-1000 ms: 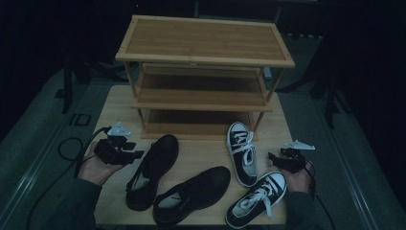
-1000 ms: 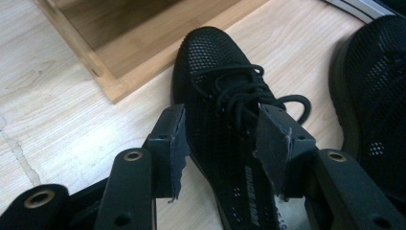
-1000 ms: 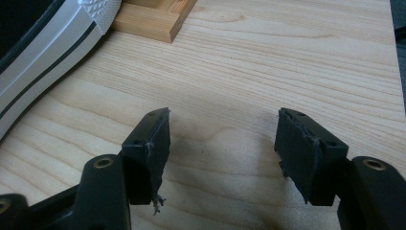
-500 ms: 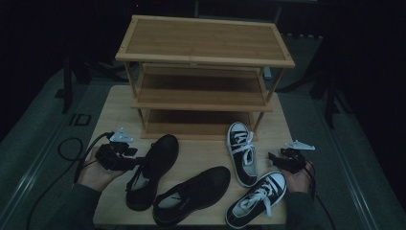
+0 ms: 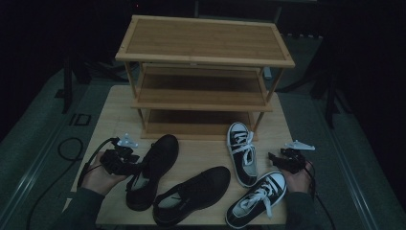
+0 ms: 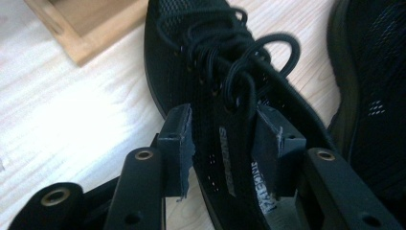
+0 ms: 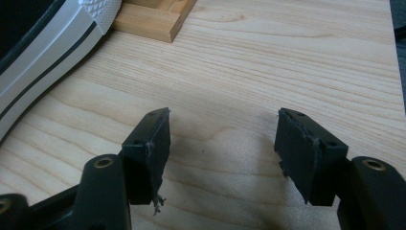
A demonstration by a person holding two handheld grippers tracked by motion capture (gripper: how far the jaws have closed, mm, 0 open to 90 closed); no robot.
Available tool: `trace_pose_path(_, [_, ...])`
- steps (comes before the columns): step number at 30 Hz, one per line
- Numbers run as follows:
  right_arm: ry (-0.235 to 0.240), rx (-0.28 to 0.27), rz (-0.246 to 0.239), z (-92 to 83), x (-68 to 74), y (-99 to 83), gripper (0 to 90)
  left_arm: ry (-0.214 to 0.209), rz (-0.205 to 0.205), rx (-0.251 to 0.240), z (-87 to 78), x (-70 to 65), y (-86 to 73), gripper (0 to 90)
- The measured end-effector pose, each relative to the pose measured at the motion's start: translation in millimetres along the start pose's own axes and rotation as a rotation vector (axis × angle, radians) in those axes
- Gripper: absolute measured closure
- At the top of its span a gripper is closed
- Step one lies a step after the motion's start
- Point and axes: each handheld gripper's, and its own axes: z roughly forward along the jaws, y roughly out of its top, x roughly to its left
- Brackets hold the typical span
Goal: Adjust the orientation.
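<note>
Your left gripper [image 5: 135,165] sits at the near left of the table [image 5: 107,112], its jaws set on either side of the tongue of the left black shoe [image 5: 152,168]; whether they press it you cannot tell. In the left gripper view that tongue [image 6: 230,143] runs up between the pads under the laces. The second black shoe [image 5: 191,194] lies just right of it. Behind stands the wooden rack [image 5: 203,72]. One black-and-white sneaker [image 5: 242,151] points at the rack, another [image 5: 256,199] lies near the front edge. Your right gripper [image 7: 222,148] hovers over bare wood, jaws wide apart.
</note>
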Motion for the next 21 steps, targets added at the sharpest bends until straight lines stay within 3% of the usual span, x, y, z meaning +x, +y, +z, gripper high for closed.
trace_pose_path(9, [-0.001, 0.000, 0.000, 0.0, 0.1, 0.0, 36.7, -0.008, -0.008, 0.032, 17.9, 0.7, 4.2, 61.9])
trace_pose_path(15, [0.000, 0.000, -0.001, 0.0, 0.2, 0.0, 36.6, 0.045, 0.009, 0.083, 28.3, -4.2, 6.3, 64.5])
trace_pose_path(16, [0.000, 0.000, 0.000, 0.0, 0.1, 0.0, 36.7, 0.062, 0.019, 0.100, 33.4, -5.9, 6.4, 66.4])
trace_pose_path(21, [0.001, -0.001, 0.000, 0.0, 0.1, 0.0, 36.6, 0.070, 0.004, 0.085, 30.4, -5.0, 6.2, 77.9])
